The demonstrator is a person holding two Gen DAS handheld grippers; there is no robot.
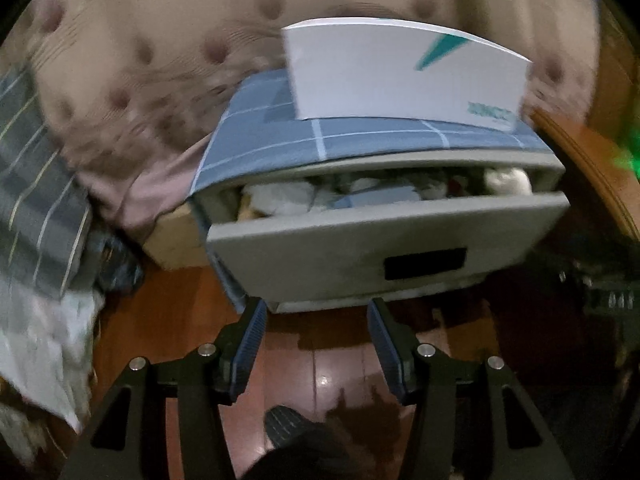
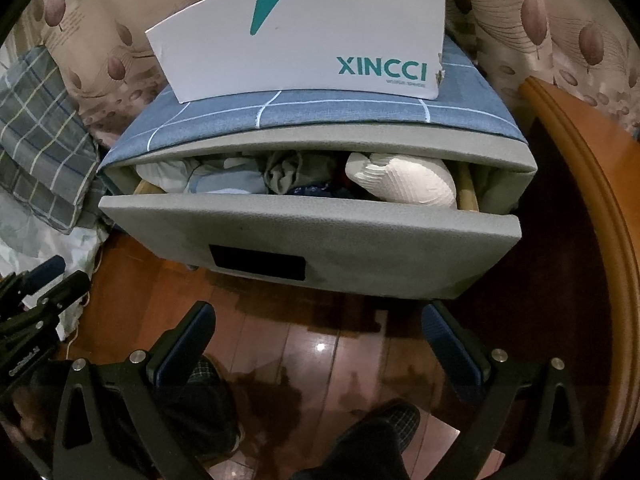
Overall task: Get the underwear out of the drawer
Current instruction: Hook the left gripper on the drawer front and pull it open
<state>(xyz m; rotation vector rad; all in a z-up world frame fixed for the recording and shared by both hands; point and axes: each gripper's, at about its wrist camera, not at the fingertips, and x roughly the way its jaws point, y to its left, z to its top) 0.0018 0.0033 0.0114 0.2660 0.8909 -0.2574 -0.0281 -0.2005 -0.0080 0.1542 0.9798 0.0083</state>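
A glossy reddish wooden floor [image 2: 320,344] runs under a grey cabinet whose top carries a blue checked cloth [image 2: 312,116] and, on that, a white box [image 2: 304,40] printed XINCCI in teal. Behind it hangs a beige curtain [image 2: 560,20] patterned with mauve leaves; a plaid grey fabric [image 2: 40,128] lies heaped at the left, and a curved orange-brown wooden edge [image 2: 592,184] rises at the right. The grey drawer [image 2: 312,236], with a dark rectangular handle slot in its front, stands pulled partly out toward the near side. Inside it the underwear [image 2: 248,180] is a crumpled jumble of white, pale blue, grey-green and dark navy pieces at the left and middle, with a ribbed white piece [image 2: 404,180] at the right. The left hand-held gripper [image 1: 318,312] and the right hand-held gripper [image 2: 316,316] both hang over the floor just in front of the drawer, jaws spread apart with nothing between them. Dark slippered feet show at the near edge.
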